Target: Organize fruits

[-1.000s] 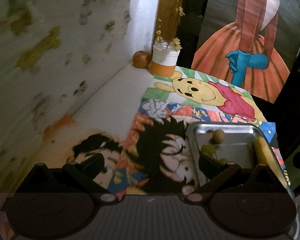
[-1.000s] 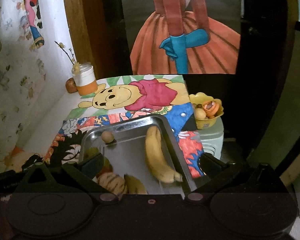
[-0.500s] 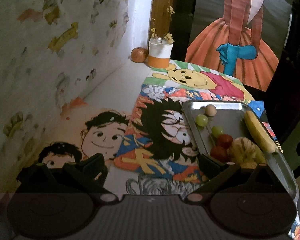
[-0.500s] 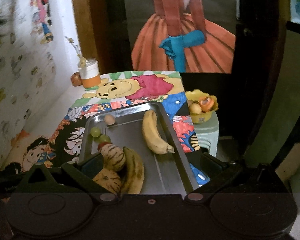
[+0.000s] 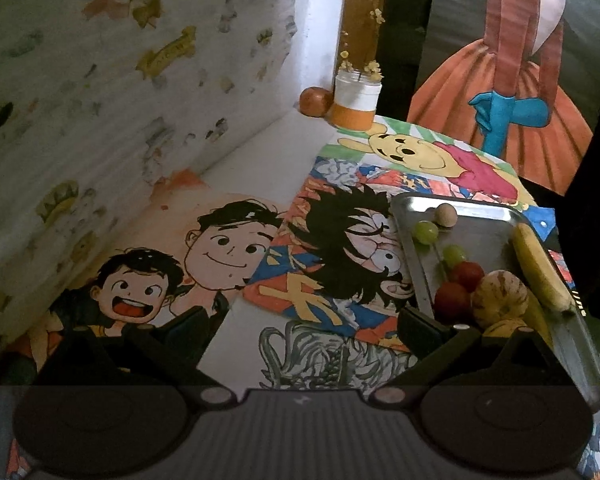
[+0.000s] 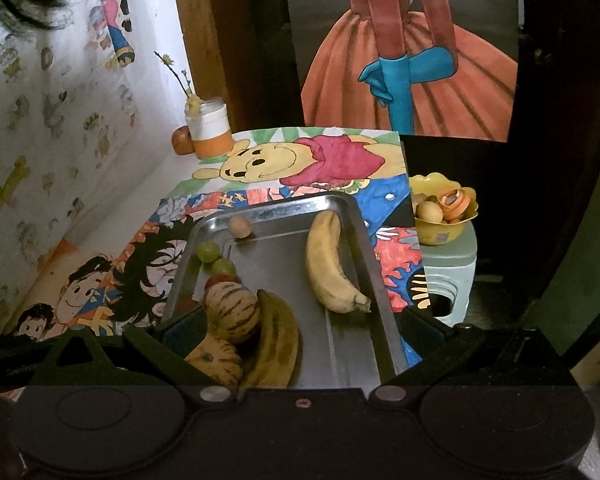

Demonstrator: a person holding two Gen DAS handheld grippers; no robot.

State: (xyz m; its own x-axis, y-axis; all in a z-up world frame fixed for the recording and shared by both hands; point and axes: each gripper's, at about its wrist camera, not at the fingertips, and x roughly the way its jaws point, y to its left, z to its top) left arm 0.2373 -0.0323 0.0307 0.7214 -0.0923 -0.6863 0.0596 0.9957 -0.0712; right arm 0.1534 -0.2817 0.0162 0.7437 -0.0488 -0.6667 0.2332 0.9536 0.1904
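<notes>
The fruit lies in a steel tray [image 6: 364, 240] directly ahead of and below the right gripper [image 6: 300, 328]: a yellow banana [image 6: 330, 268] ahead and slightly right, a browner banana [image 6: 278, 336] close under the gripper, two striped melons [image 6: 232, 312] against its left finger, green grapes [image 6: 210, 251], red fruit largely hidden behind the melons, and a small tan ball [image 6: 240, 226] at the far end. Judgement: the bananas are soft and bruise readily, best taken across the mid-body; the melons look firm and heavier, round enough to slip; the grapes are small, slick and liable to roll on bare metal. Both grippers stand released and hold nothing; the left gripper [image 5: 300, 328] hangs over the drawings on the bench [image 5: 240, 344], with the tray at its right finger. The raised tray rim limits low approaches from the sides; entry from above is open. Left of the tray the bench is free up to the wall. Beyond its right edge a yellow bowl [image 6: 440, 232] sits on a stool [image 6: 448, 272].
</notes>
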